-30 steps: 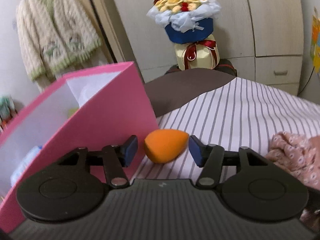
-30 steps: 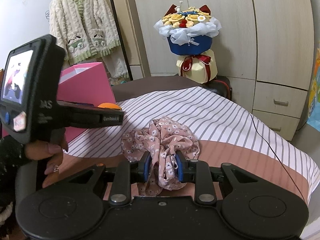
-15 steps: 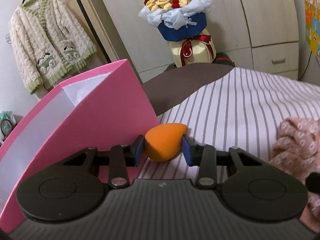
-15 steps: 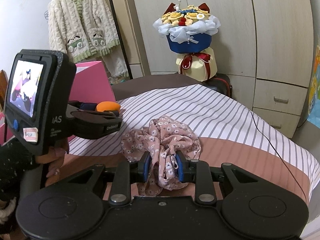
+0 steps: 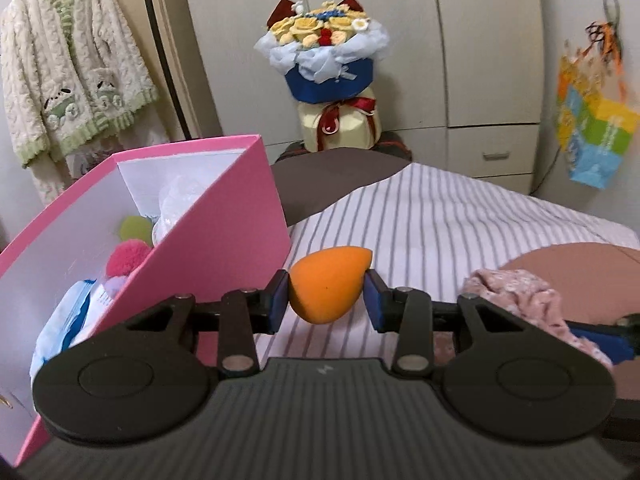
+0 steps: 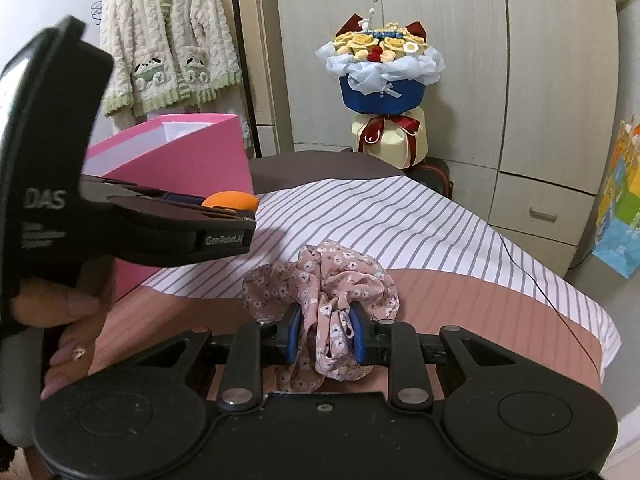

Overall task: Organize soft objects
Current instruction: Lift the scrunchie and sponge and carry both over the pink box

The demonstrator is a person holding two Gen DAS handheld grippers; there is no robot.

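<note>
My left gripper is shut on an orange egg-shaped sponge, held off the striped bedspread just right of the open pink box. The sponge and the left gripper also show in the right wrist view. My right gripper is shut on a pink floral scrunchie, bunched between the blue pads and lifted a little over the bed. That scrunchie appears at the right in the left wrist view. Inside the box lie a pink pom-pom, a green ball and white and blue soft items.
A flower bouquet stands beyond the bed's far end against pale wardrobe doors. A cream cardigan hangs at the left. A colourful bag hangs at the right. A hand holds the left gripper's handle.
The left jaws closed on the orange sponge and lifted it from the bed beside the box. The right gripper rose slightly with the scrunchie in it.
</note>
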